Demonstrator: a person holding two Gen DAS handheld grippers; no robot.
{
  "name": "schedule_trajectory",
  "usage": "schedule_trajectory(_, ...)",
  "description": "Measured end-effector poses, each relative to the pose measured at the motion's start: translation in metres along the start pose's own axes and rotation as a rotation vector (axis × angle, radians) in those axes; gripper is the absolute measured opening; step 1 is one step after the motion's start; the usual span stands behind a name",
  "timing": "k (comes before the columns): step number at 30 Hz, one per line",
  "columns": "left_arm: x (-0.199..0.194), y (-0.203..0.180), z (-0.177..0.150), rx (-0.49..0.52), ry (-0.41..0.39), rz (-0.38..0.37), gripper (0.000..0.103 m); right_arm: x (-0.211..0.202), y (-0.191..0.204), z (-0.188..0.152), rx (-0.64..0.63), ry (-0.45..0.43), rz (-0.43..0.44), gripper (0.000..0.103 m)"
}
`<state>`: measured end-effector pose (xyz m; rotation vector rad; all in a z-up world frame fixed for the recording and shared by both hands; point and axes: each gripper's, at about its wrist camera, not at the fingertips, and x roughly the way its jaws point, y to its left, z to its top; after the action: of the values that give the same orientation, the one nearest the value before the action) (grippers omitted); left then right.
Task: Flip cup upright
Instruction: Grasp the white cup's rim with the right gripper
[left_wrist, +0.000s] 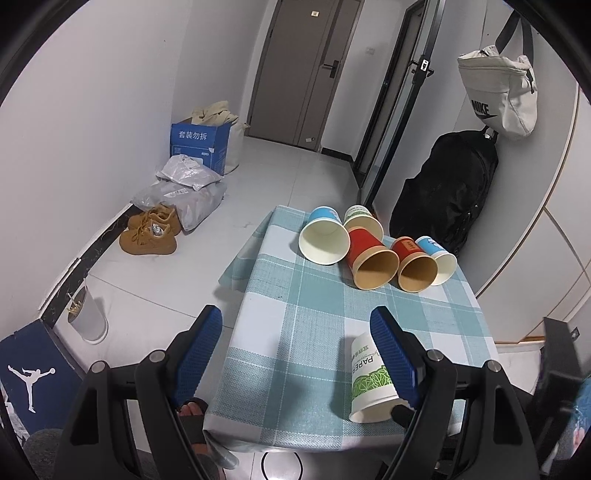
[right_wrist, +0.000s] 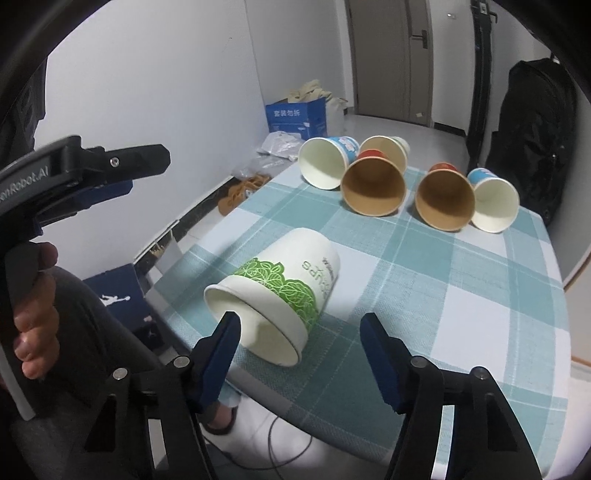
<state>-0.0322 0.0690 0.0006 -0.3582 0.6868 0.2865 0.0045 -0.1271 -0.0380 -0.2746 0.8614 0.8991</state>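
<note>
Left claw (left_wrist: 297, 325) wide open, held level, nothing between its fingers. Right claw (right_wrist: 301, 330) wide open, angled downward. Left hand (right_wrist: 35, 314) grips its handle.

The white, green-leaf-printed paper cup (right_wrist: 280, 291) looks smooth and matt; the teal-checked woven cloth (right_wrist: 424, 295) on the bench looks coarse; ribbed blue pads (left_wrist: 393, 354) line matt black plastic.

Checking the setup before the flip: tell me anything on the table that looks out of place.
Every cup is tipped over. The green-leaf cup lies on its side near the front edge, mouth toward the right claw. Five more lie toppled in a cluster at the far end. Nothing spilled.
</note>
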Motion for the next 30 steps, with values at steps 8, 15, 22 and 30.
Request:
schedule_trajectory(8,0.001,0.001,0.001,0.002,0.000,-0.001,0.079,0.015,-0.001,-0.001,-0.008,0.024,-0.021,0.042)
schedule_trajectory(15,0.002,0.004,0.002,-0.011,0.005,-0.003,0.079,0.022,-0.006,-0.005,-0.003,0.034,-0.041,0.005)
schedule_trajectory(22,0.002,0.001,-0.001,0.001,0.007,-0.004,0.079,0.017,-0.002,-0.005,-0.011,0.016,-0.040,0.003)
schedule_trajectory(30,0.003,-0.001,-0.001,0.013,0.015,-0.014,0.079,0.011,-0.008,-0.002,0.028,0.014,-0.044,0.003)
